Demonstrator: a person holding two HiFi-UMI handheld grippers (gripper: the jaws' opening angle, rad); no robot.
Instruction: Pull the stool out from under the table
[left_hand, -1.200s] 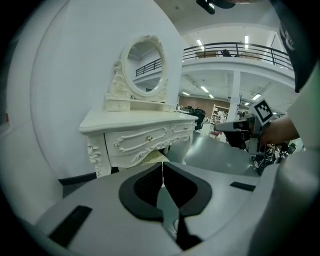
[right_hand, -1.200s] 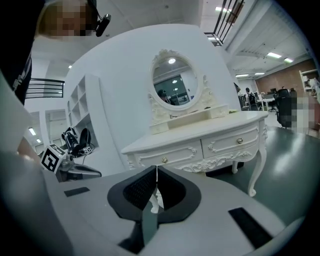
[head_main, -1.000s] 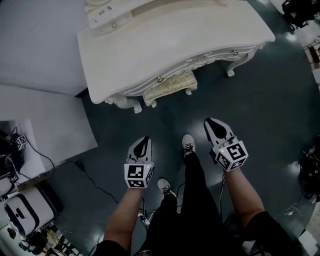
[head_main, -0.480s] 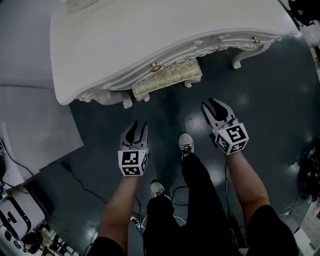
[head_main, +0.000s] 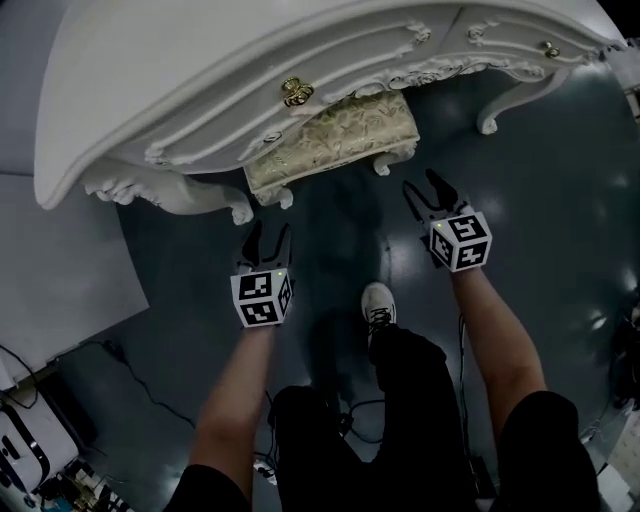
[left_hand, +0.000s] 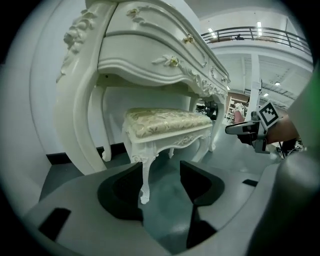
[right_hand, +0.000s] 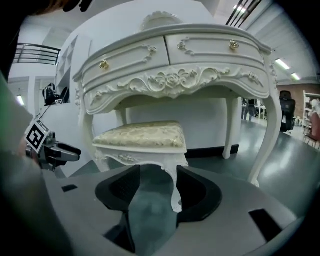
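Stool (head_main: 335, 140) sits tucked under desk (head_main: 200, 70), not yet pulled; left tool (head_main: 268, 238) and right tool (head_main: 422, 190), jaws just opened wide, empty, aim at its front legs; gripping and pulling remain.

No legible text, brand name, number or sign is found in any view. Only black-and-white square code patterns are recorded. They are printed on the faces of the left cube (head_main: 262, 297), mounted on the left gripper (head_main: 270, 232), and of the right cube (head_main: 459, 241), mounted on the right gripper (head_main: 421, 186). No letters or digits can be read in them.
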